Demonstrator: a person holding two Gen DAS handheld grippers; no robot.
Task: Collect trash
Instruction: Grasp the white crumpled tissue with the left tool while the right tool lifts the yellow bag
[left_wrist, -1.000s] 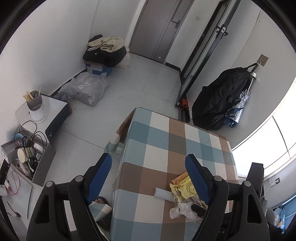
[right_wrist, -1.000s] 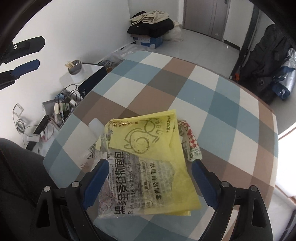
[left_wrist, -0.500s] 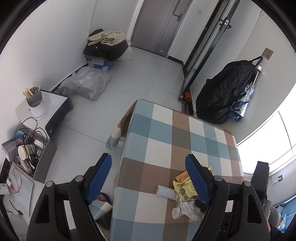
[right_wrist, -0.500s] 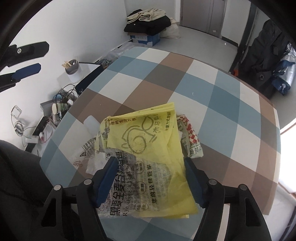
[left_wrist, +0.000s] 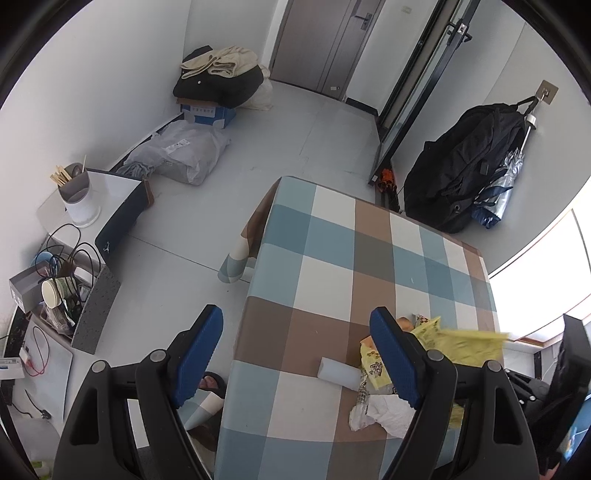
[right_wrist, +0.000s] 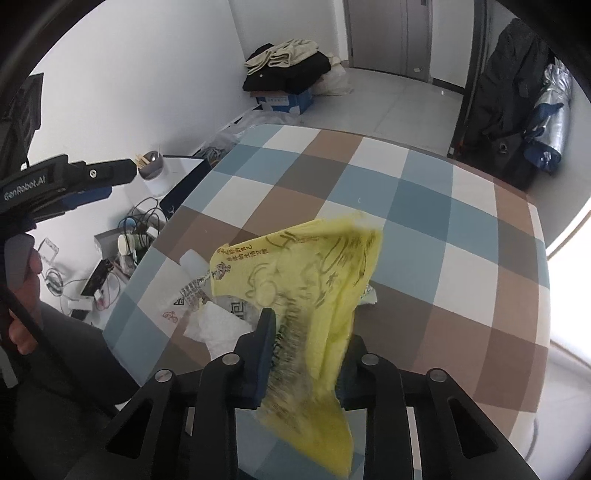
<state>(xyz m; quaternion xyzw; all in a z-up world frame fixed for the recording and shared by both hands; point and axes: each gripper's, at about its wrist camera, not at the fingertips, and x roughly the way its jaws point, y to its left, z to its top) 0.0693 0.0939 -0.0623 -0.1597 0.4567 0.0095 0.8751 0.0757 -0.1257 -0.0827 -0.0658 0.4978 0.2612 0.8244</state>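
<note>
Yellow plastic bag (right_wrist: 314, 280) pinched between the blue pads of the right hand-held gripper (right_wrist: 306, 343), jaws just closed onto it, lifted and blurred above the checked bench (right_wrist: 424, 206). Seen in the right wrist view at 6 o'clock, flaring up toward centre. Just under it, at 9 o'clock of the bag: crumpled white paper (right_wrist: 221, 325), a clear printed wrapper (right_wrist: 192, 295) and a small white tube (right_wrist: 192, 260), all lying on the bench near its front left edge. Farther out at 9 o'clock, the left hand-held gripper (right_wrist: 107, 184) hanging over the floor beside the bench, a hand (right_wrist: 22, 295) behind it.

From the left wrist view: left hand-held gripper (left_wrist: 295, 354) spread wide, nothing between its pads, straddling the bench edge. Trash pile at 4 o'clock, the bag (left_wrist: 461, 343) raised above the white paper (left_wrist: 384, 413) and tube (left_wrist: 340, 373). Beyond, at 10 o'clock, a low white side table (left_wrist: 110, 192) with a utensil cup (left_wrist: 77, 199); at 2 o'clock, a black bag (left_wrist: 461, 173) hung on the wall; at 12 o'clock, a grey door (left_wrist: 325, 40).
</note>
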